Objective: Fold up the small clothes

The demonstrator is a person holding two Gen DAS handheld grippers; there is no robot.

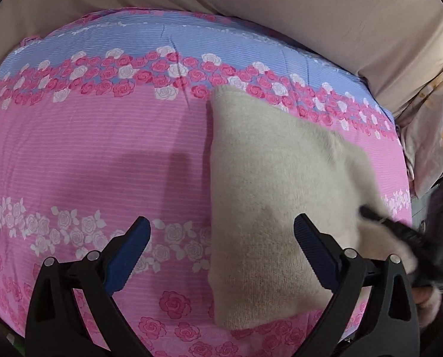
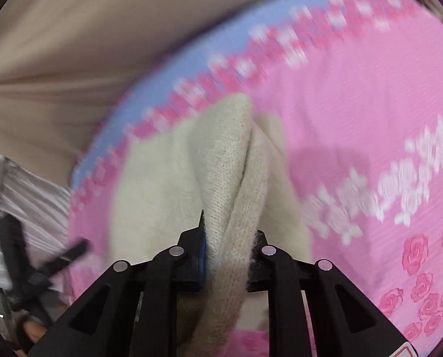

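The cream knit garment (image 1: pixel 269 196) lies on the pink floral bedsheet (image 1: pixel 87 163) right of centre, its lower-right edge pinched by the right hand-held gripper (image 2: pixel 229 255), while the left hand-held gripper (image 1: pixel 221 250) hovers spread above its lower-left edge.

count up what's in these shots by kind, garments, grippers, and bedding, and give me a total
Garments: 1, the cream knit garment, pinched in the right gripper.
Grippers: 2, the right one and the open left gripper.
Bedding: 2, the pink rose-print sheet and the beige cover behind it.
Total: 5.
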